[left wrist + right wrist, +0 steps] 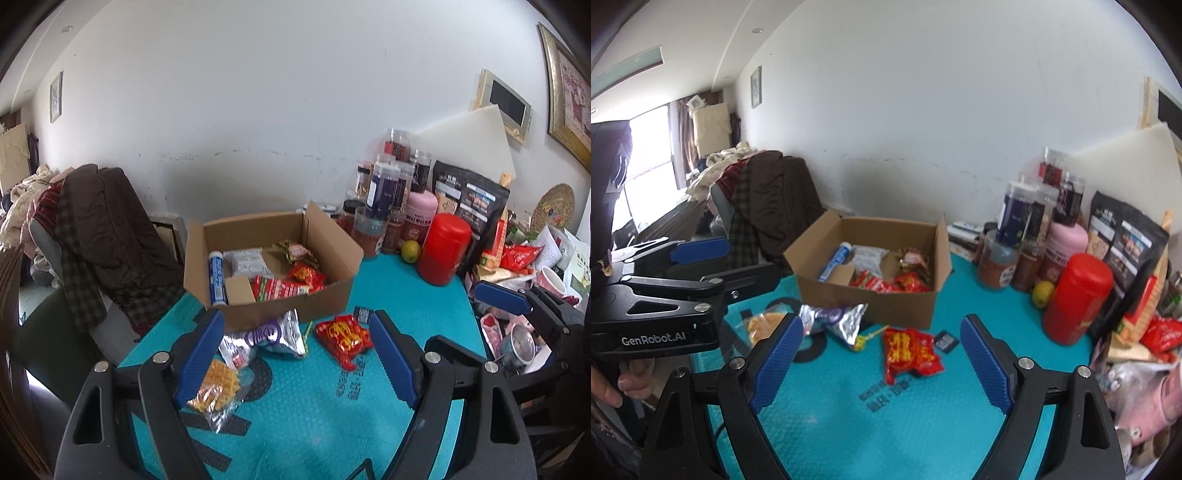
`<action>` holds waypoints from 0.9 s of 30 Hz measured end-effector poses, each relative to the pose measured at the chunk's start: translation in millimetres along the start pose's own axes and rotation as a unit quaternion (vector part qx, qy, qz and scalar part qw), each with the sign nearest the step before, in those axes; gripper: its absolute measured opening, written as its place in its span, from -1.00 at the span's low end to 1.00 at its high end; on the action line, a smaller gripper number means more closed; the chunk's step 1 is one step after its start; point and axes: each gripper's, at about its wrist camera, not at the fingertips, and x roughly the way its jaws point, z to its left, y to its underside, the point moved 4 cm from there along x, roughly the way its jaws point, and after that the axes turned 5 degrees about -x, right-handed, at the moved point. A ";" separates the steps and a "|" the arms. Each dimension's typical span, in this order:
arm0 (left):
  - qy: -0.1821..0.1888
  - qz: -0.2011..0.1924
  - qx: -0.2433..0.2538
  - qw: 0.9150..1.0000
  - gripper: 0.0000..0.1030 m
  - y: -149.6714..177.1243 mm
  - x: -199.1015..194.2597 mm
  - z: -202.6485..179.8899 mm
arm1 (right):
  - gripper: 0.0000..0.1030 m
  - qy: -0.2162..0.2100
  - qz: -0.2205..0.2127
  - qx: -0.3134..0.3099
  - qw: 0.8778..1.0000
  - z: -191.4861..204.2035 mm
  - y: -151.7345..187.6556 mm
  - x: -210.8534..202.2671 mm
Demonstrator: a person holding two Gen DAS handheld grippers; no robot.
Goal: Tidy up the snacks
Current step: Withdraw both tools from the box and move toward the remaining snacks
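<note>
Before box [871,258], red snack pkt [908,354] flat, long axis toward cam

box [288,299]: open, part-filled | red packet [343,338], silver bag [271,332]: on mat

The left tongs [295,354] are hanging with jaws spread wide and nothing between them. The right tongs [881,363] are angling downward, equally gaping and empty. A hand [613,384] is gripping the left handle.
</note>
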 end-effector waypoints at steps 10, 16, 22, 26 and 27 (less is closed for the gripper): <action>0.000 0.041 -0.008 0.999 0.57 45.2 14.1 15.6 | 0.71 -0.020 0.042 0.015 0.999 4.0 41.9 25.0; 0.013 0.062 -0.037 0.997 0.57 66.9 20.9 30.9 | 0.71 -0.039 0.064 0.034 0.997 12.8 61.8 40.5; 0.000 0.069 -0.079 0.994 0.57 81.4 27.9 52.9 | 0.71 -0.053 0.079 0.044 0.995 20.3 71.7 56.5; -0.010 0.083 -0.114 0.990 0.57 90.2 38.2 71.3 | 0.71 -0.057 0.088 0.033 0.994 27.2 73.7 68.4; -0.013 0.087 -0.123 0.989 0.57 92.1 40.7 75.6 | 0.71 -0.059 0.091 0.029 0.994 29.3 74.1 71.9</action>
